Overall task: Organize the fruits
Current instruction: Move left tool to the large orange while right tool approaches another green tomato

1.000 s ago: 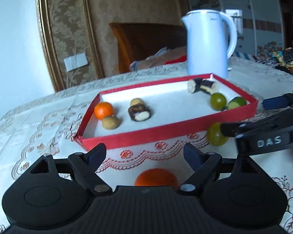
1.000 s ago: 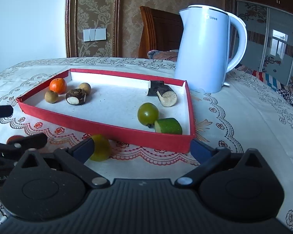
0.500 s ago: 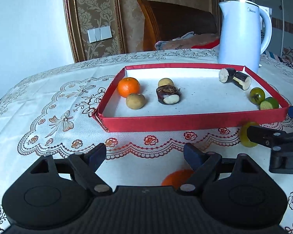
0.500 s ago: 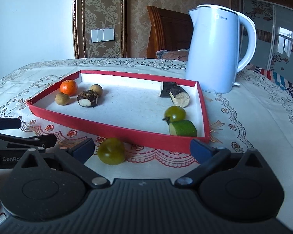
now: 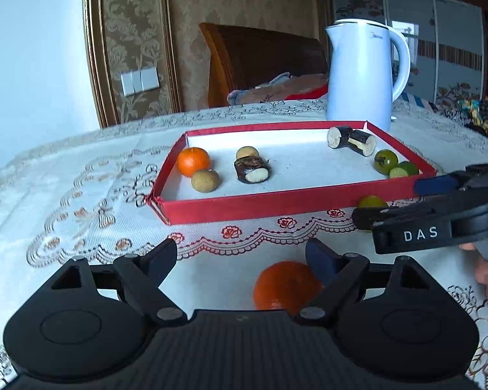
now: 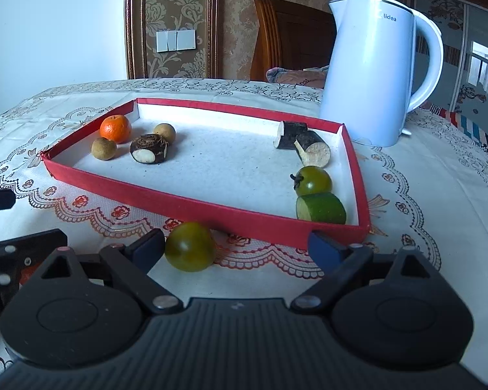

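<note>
Where the tabletop [image 6: 439,195] is covered by a cream lace cloth with red embroidered scallops, a shallow red tray [image 6: 192,206] is seen near the middle, with a white kettle [image 6: 374,71] behind its far right corner. Inside the tray, a small orange [image 6: 115,127], two brown round fruits and a dark cut piece are gathered at the left end; two dark cut pieces, a green tomato [image 6: 313,180] and a green cut piece [image 6: 322,208] are kept at the right end. A second green tomato [image 6: 189,251] is found outside, against the tray's near wall, between the closing jaws of the right gripper [image 6: 236,247], touched at most by the left pad. A loose orange [image 5: 284,286] is framed by the wide-open left gripper [image 5: 240,258], ungripped. Patterned wallpaper, a switch plate [image 6: 175,40] and a wooden chair back [image 6: 286,32] are visible behind.
</note>
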Tool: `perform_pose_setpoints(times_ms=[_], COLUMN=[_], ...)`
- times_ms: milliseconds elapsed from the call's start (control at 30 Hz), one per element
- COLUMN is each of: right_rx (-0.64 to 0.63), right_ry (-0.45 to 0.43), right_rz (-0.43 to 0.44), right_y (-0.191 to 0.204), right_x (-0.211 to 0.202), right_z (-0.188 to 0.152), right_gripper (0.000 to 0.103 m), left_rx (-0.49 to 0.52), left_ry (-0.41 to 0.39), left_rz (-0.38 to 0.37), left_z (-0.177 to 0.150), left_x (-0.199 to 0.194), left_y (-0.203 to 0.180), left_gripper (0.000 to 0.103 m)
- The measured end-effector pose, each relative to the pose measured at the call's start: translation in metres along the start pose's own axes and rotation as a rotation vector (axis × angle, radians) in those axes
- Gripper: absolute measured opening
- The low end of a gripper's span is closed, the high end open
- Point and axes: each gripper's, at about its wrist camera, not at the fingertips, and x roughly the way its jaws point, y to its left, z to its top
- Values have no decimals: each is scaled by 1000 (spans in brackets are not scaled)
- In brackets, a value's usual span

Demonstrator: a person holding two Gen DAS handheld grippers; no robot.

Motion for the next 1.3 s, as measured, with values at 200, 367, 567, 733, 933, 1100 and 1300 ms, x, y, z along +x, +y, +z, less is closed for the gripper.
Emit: perform_pose_setpoints(times_ms=[200,367,567,733,933,1100,1300], right_rx=[-2,1,9,9,15,24,42], right_ry=[3,3,13,14,12,7,-1], right_rz=[-1,-7,-26,-30,-29,-33,-48], right_y=[0,1,5,6,6,5,1], right_x=[1,2,5,6,6,4,2], right_z=[1,1,3,3,2,2,0], right_gripper=[94,94,95,95,95,94,94], left_rx=[89,75,44,17,13,-25,-68], left_ry=[0,14,28,53,77,85,78], left_rz=[41,29,33,24,23,23,99], left_z=[-3,-2,0,1,0,0,2], left_x=[0,3,8,12,16,16,17], left_y=[-16,-13,-11,-8,-7,-1,7], left_gripper=[87,88,88,92,92,93,93])
